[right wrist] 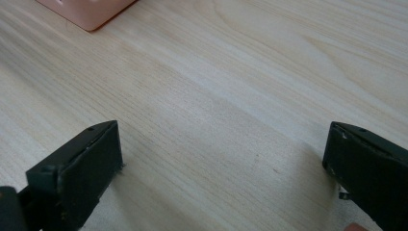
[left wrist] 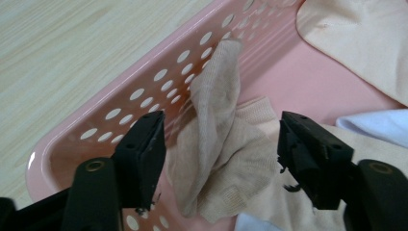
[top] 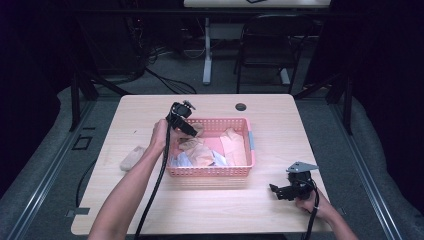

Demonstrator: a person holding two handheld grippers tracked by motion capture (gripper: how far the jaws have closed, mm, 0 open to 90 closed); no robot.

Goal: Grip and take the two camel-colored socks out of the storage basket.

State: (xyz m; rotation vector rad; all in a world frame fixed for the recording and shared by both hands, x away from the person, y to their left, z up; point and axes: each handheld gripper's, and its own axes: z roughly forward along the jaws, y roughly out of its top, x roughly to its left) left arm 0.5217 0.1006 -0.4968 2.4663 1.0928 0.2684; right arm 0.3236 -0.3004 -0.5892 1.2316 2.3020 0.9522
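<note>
A pink perforated basket [top: 210,171] stands in the middle of the table and holds several beige and pale socks. My left gripper [top: 187,131] reaches down into its far left corner. In the left gripper view the jaws [left wrist: 221,139] stand on either side of a bunched beige sock [left wrist: 214,110] that leans on the basket wall [left wrist: 144,96]; the pads look just clear of it. My right gripper [top: 276,190] rests low over bare wood at the front right, its jaws [right wrist: 223,159] wide open with nothing between them.
One beige sock [top: 132,157] lies on the table left of the basket. A larger beige cloth [left wrist: 356,43] and a white piece [left wrist: 375,125] lie in the basket. The basket corner [right wrist: 86,12] shows beyond my right gripper. A cable hole [top: 241,106] sits behind the basket.
</note>
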